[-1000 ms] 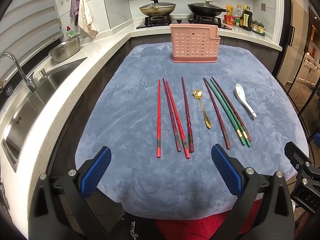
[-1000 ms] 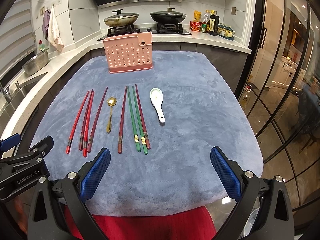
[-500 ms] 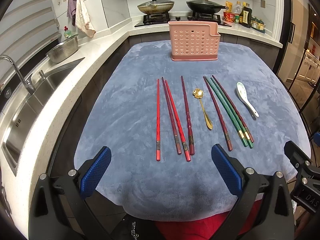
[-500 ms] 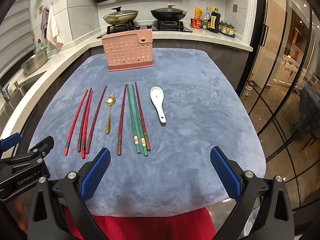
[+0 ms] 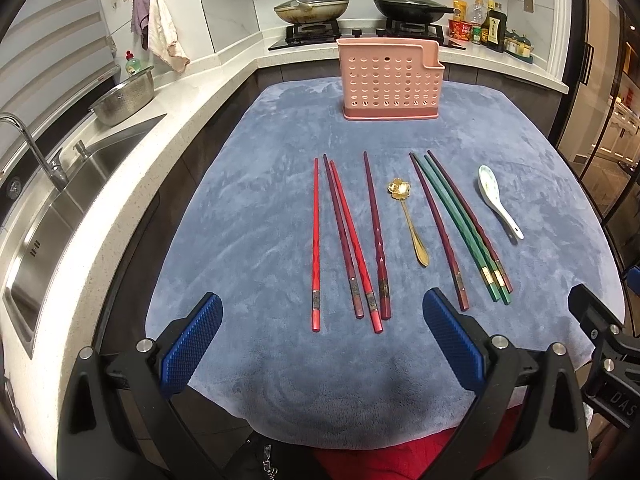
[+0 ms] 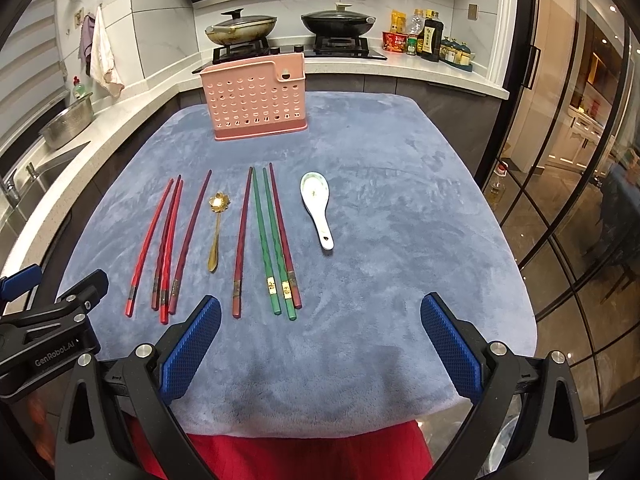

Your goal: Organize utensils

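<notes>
Several chopsticks lie side by side on the blue-grey cloth (image 5: 260, 208): red and maroon chopsticks (image 5: 344, 240) (image 6: 168, 240) at the left, green chopsticks (image 5: 460, 228) (image 6: 268, 240) with maroon ones further right. Between the groups rests a gold spoon (image 5: 408, 220) (image 6: 216, 232). A white ceramic spoon (image 5: 496, 200) (image 6: 318, 208) is rightmost. A pink perforated utensil holder (image 5: 390, 78) (image 6: 254, 96) stands upright at the cloth's far end. My left gripper (image 5: 320, 320) hovers open near the red chopsticks' near ends. My right gripper (image 6: 320, 328) is open and empty, over bare cloth.
A white counter with a steel sink (image 5: 52, 216), tap and colander (image 5: 124, 98) runs along the left. Two lidded pans (image 5: 312, 4) sit on the stove behind the holder, sauce bottles (image 6: 420, 38) beside them. Glass doors (image 6: 580, 160) stand at the right. Red clothing shows below the cloth's near edge.
Both grippers have shifted slightly, so the utensils sit a little lower in view. Nothing on the cloth has moved; both grippers stay open.
</notes>
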Available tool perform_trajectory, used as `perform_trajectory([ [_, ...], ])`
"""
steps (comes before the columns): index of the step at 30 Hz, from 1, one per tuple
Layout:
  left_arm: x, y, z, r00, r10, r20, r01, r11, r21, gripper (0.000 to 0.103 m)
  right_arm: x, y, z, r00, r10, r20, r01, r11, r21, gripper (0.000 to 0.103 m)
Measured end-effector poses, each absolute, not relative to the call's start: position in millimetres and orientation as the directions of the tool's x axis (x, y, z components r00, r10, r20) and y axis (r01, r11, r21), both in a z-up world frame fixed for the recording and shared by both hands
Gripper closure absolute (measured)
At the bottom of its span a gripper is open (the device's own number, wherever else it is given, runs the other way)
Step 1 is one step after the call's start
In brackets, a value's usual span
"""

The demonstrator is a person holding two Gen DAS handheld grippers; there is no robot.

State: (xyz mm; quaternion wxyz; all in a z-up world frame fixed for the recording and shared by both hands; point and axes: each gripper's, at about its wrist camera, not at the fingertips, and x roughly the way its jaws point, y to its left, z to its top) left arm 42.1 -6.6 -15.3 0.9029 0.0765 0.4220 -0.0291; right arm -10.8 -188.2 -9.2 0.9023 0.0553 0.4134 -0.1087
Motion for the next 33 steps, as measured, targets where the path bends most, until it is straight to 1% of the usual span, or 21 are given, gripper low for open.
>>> perform_trajectory([
  [33, 37.9, -7.5, -19.6, 0.639, 0.006, -0.769, 0.126, 0.986, 0.113, 0.007, -10.9, -184.8, -9.1, 0.635, -0.152, -0.758, 0.238, 0.971, 0.005, 0.007],
])
